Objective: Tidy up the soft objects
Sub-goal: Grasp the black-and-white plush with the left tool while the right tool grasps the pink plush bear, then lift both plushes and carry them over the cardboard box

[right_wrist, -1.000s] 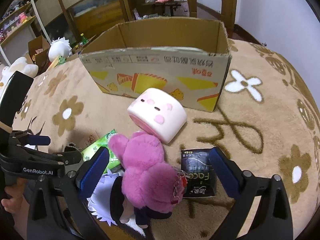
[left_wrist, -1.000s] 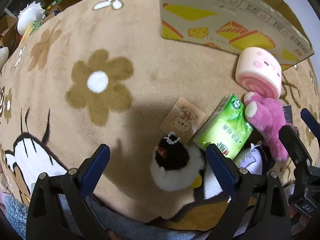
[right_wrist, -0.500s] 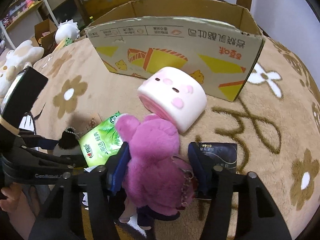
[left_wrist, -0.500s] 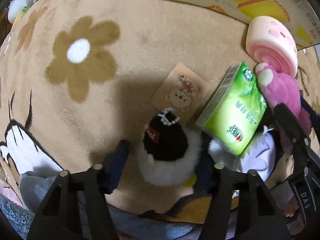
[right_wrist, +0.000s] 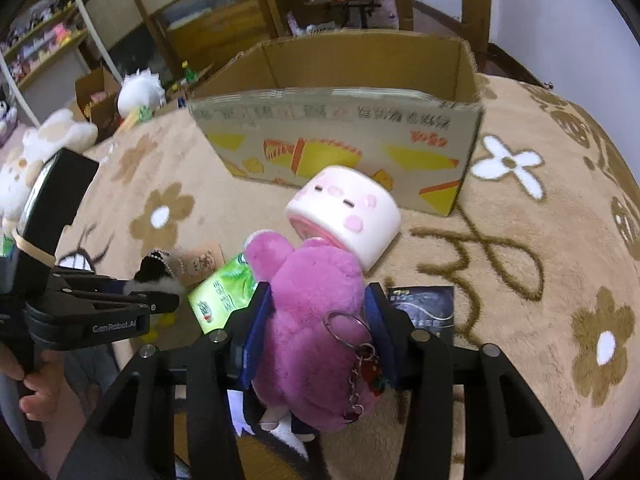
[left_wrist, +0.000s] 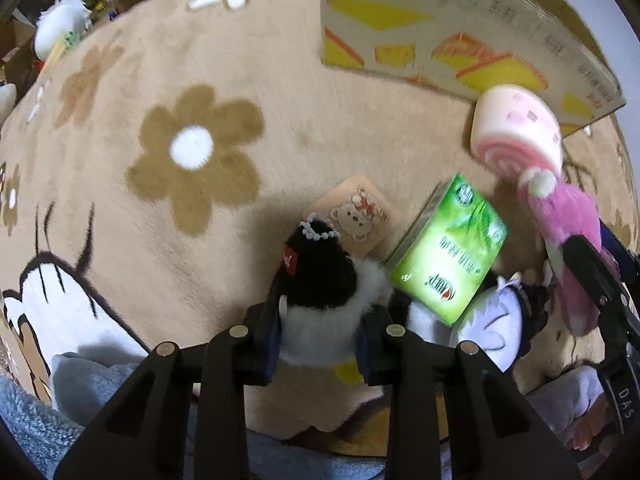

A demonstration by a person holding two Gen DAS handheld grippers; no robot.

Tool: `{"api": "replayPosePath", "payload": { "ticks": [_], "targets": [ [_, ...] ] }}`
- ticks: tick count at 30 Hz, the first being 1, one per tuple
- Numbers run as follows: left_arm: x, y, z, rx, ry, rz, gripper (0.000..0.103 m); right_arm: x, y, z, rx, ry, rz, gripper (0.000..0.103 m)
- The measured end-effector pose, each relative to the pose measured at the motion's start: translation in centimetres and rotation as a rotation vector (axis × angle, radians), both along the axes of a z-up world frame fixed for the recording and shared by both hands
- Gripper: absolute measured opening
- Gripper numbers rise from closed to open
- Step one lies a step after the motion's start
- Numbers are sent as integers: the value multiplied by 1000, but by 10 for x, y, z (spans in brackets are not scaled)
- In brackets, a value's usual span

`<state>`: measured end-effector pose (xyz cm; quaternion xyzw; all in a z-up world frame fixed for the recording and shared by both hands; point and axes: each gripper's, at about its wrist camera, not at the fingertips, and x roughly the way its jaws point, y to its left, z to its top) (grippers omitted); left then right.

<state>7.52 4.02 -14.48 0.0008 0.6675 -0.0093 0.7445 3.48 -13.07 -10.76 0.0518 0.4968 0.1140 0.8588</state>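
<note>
My left gripper (left_wrist: 320, 316) is shut on a black and white penguin plush (left_wrist: 320, 280) with a bead chain, held just above the rug. My right gripper (right_wrist: 318, 312) is shut on a purple-pink bear plush (right_wrist: 316, 312) with a keyring. A pink swiss-roll plush (right_wrist: 344, 216) lies in front of the open cardboard box (right_wrist: 340, 128); it also shows in the left wrist view (left_wrist: 516, 136). A green tissue pack (left_wrist: 448, 252) leans beside the penguin. A white and dark plush (left_wrist: 496, 328) lies under the bear.
A tan flower-pattern rug (left_wrist: 192, 148) covers the floor. A bear-print card (left_wrist: 356, 216) lies by the penguin. A dark packet (right_wrist: 424, 308) lies right of the bear. White plush toys (right_wrist: 140, 88) and shelves stand at the back left.
Both grippers have gone from open to shut, the left on the penguin plush, the right on the purple-pink bear. Both plushes have lifted slightly off the rug.
</note>
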Motion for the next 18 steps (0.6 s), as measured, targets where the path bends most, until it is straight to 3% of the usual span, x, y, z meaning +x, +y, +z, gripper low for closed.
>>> {"api": "replayPosePath", "payload": {
  "ticks": [6, 18],
  "targets": [
    [-1, 5, 38, -55, -176, 24, 28, -8, -12, 26, 32, -85, -47, 50],
    [-12, -2, 114, -78, -539, -2, 28, -22, -30, 84, 47, -282, -123, 50]
  ]
}}
